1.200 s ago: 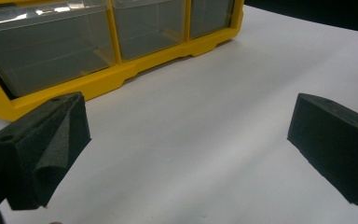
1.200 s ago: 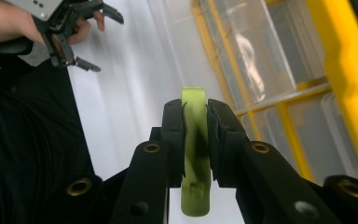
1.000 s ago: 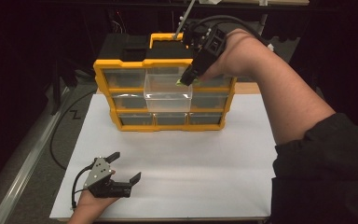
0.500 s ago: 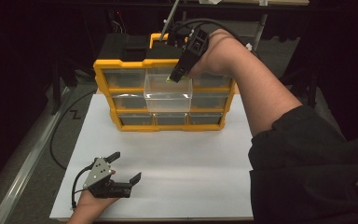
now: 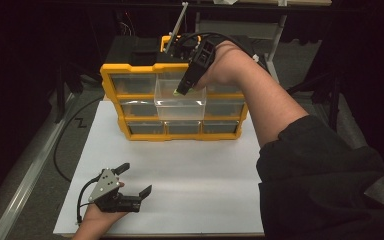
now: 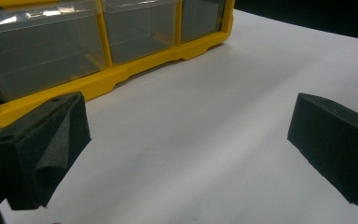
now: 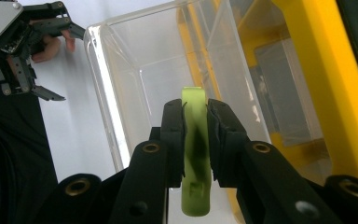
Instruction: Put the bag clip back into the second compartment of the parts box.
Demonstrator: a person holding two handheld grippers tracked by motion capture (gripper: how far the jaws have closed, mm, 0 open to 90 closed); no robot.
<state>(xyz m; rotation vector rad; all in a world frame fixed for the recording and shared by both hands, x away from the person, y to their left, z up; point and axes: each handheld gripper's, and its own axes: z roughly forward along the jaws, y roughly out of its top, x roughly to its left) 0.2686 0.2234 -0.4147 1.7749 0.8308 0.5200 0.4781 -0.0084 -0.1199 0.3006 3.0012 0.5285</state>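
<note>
The white table (image 5: 190,165) carries a yellow cabinet (image 5: 172,102) of clear drawers standing at its far edge, and both lie as they did half a second ago. One middle drawer (image 5: 180,102) is pulled out toward the person, as before. The right arm (image 5: 280,115) reaches over the cabinet; since the earlier frame it has shifted a little nearer the drawer, and the sleeve fills more of the lower right.

The right claw (image 7: 196,126) is clamped on a small light-green piece (image 7: 195,154) (its exact kind cannot be told), held upright between the jaws directly above the open drawer (image 7: 168,74), tips pointing down into it.

The left claw (image 5: 132,177) rests low on the table near its front edge, well apart from the cabinet, unmoved. Its jaws stand wide apart and hold nothing; in the left gripper view the bare white table (image 6: 205,140) shows between them.
</note>
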